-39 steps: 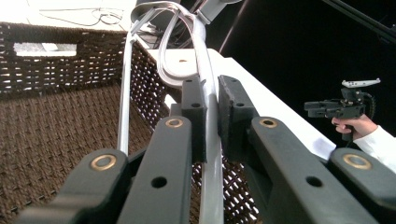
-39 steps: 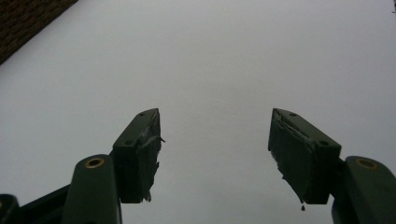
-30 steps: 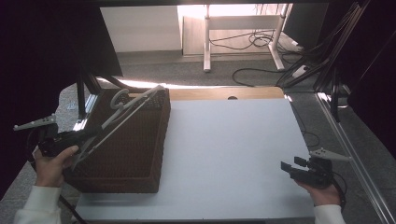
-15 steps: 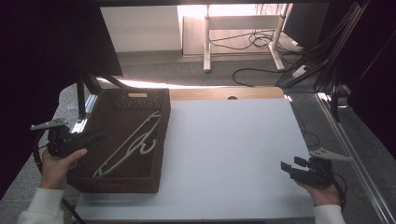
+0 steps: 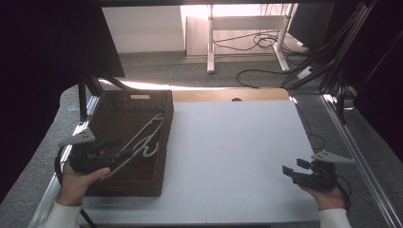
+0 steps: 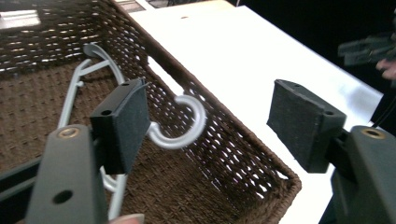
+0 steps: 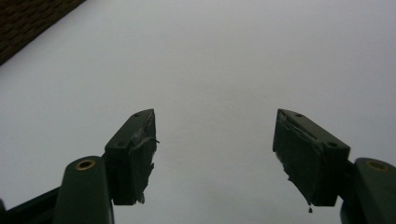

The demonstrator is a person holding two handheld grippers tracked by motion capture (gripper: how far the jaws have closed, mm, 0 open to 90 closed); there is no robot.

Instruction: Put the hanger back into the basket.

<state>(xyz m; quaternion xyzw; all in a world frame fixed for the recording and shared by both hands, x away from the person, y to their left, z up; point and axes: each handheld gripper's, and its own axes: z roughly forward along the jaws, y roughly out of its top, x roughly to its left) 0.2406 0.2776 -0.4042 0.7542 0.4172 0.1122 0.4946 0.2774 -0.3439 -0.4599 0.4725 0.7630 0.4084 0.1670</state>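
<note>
Nearest the person, the left gripper hovered over the near end of the wicker basket, jaws wide and empty. A white plastic hanger lay inside, its long axis running away from that gripper, hook just beyond the jaws. The right gripper, also wide, sat well right of the basket. The left gripper view alone revealed the hook against the basket's wall.

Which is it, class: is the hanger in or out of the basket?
In. The hanger lies inside the basket, its hook against the inner wall.
</note>
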